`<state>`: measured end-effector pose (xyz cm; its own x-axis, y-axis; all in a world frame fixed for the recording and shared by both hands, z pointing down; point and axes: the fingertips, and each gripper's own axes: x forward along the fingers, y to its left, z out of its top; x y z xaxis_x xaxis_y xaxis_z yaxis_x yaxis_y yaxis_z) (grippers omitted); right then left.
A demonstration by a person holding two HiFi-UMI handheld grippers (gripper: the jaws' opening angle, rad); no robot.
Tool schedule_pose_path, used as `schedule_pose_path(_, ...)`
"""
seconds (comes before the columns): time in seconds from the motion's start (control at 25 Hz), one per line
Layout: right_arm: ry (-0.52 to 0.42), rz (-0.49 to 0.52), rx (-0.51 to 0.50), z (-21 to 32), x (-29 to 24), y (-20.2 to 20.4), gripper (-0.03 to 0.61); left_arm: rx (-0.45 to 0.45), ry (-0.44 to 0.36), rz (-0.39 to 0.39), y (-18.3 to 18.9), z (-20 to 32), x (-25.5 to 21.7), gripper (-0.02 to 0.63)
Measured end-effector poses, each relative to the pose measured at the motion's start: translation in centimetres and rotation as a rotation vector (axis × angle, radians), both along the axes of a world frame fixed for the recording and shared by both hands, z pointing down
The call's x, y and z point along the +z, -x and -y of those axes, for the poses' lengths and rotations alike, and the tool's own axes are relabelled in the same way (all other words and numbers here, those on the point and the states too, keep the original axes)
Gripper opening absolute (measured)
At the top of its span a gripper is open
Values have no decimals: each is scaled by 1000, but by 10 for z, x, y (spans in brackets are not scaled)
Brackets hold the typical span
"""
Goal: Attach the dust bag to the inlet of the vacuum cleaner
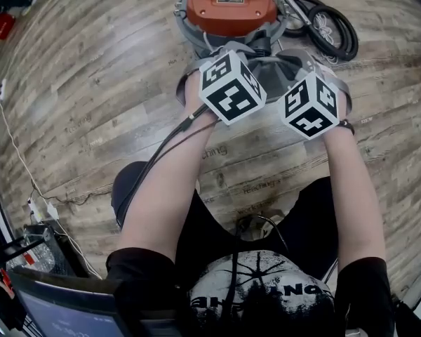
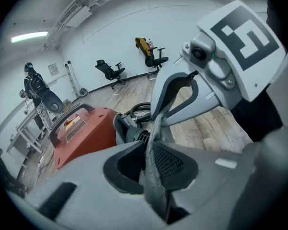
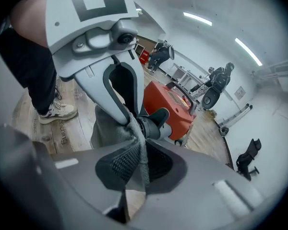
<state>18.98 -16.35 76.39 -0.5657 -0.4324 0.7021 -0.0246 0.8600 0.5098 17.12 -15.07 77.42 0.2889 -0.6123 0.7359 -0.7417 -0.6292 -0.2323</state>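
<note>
Dust bag (image 3: 106, 128), cloth edge being pinched by left tongs (image 2: 151, 145) and right tongs (image 3: 137, 145); likely needing both sides kept level while sliding squarely onto the vacuum cleaner's (image 1: 203, 12) inlet (image 3: 153, 125).

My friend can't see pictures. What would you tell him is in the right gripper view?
The right gripper has its jaws shut on the grey cloth edge of a dust bag, and the left gripper pinches the same edge just ahead. Beyond them is the black inlet of an orange vacuum cleaner on a wooden floor.
</note>
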Motion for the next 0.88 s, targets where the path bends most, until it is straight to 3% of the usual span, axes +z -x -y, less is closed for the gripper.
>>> schedule_pose_path(0.36,2,13,21,3,2,-2,57,-10,-39,7,-1,0,-6,73)
schedule_pose_path(0.52,26,40,18,-2,3,-4,203,-11,-57,-9,-1,-9,-11,170)
schedule_pose_path(0.64,19,58,5,-6,-4,-7,263,-6,-66,-6,2,-19,-15,219)
schedule_pose_path(0.88,21,129,1,-13,-23,-18,279,-23,-129,1,10,-32,-30,235)
